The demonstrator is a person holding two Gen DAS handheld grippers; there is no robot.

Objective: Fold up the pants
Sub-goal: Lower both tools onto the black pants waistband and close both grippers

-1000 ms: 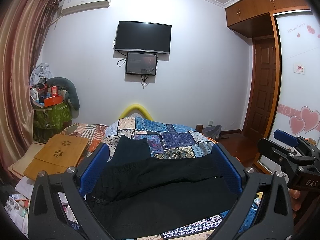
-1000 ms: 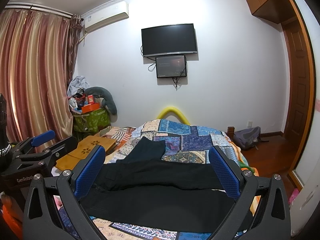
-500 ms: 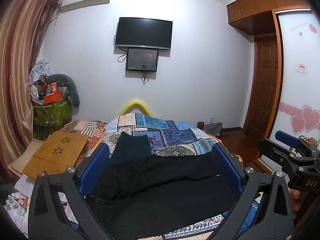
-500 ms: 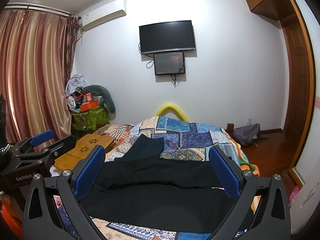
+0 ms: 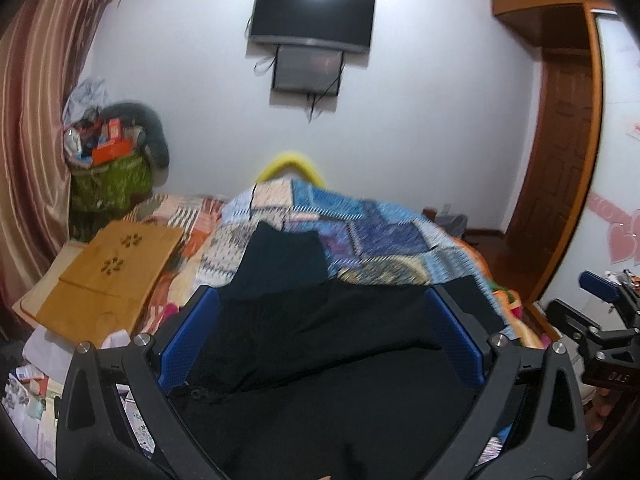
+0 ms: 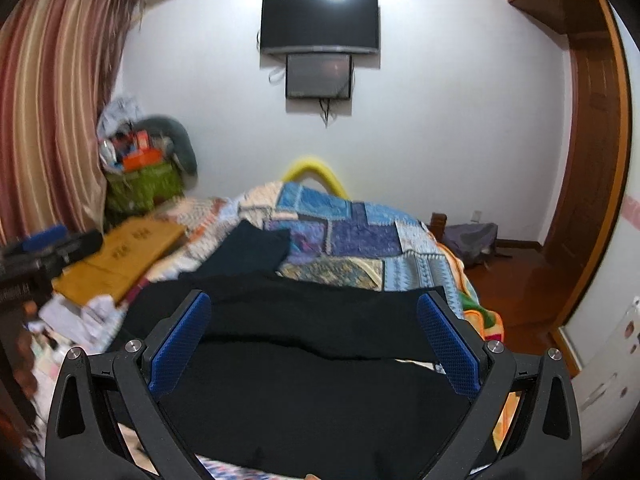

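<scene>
Both wrist views had tipped down and closer to the black pants (image 5: 320, 344) spread on the patchwork quilt (image 5: 384, 240). Left gripper (image 5: 320, 340) and right gripper (image 6: 316, 340) were spread apart, empty (approach apparently begun, no fold started).

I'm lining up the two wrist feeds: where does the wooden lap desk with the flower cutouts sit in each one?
Left wrist view: the light wooden lap desk with flower cutouts lies left of centre, beside the patchwork quilt.
Right wrist view: the same desk sits further left, blurred, just right of the left tool.
Shared landmark: the black wall-mounted TV.
</scene>
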